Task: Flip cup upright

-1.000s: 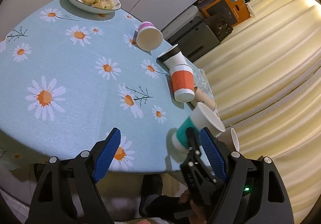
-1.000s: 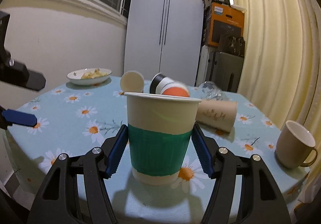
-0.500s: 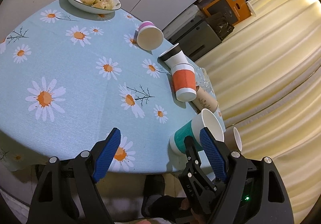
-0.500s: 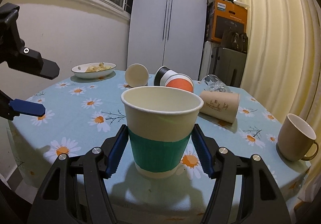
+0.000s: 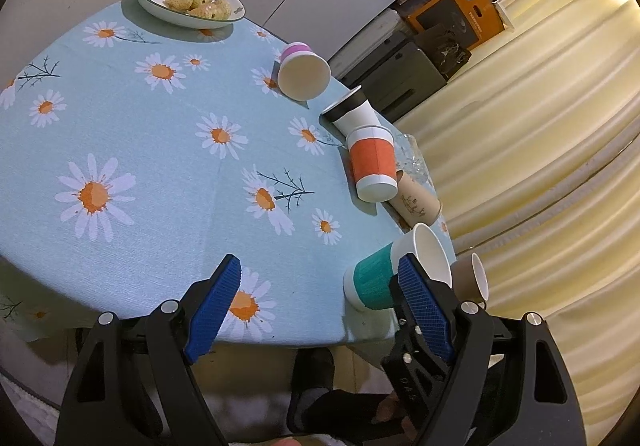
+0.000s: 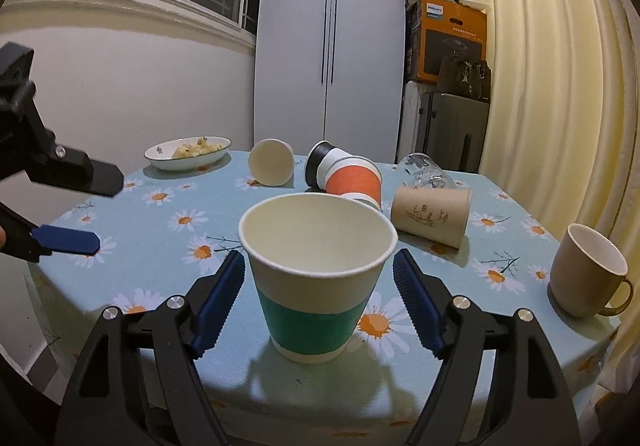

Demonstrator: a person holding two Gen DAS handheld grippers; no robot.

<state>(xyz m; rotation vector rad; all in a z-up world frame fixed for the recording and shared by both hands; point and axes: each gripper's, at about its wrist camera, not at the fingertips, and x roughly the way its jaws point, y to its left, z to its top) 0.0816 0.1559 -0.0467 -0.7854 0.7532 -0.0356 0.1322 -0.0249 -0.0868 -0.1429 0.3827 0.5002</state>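
My right gripper (image 6: 319, 292) now spread off the upright green-banded paper cup (image 6: 316, 278) standing between its pads, my left gripper (image 5: 320, 300) wide, empty.

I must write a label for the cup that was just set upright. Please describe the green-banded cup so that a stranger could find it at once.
Start at the round table with the daisy cloth and go to its near edge. There the green-banded cup stands upright between the open fingers of the right gripper, with a beige mug to its right. It is the only paper cup standing; the others lie on their sides.
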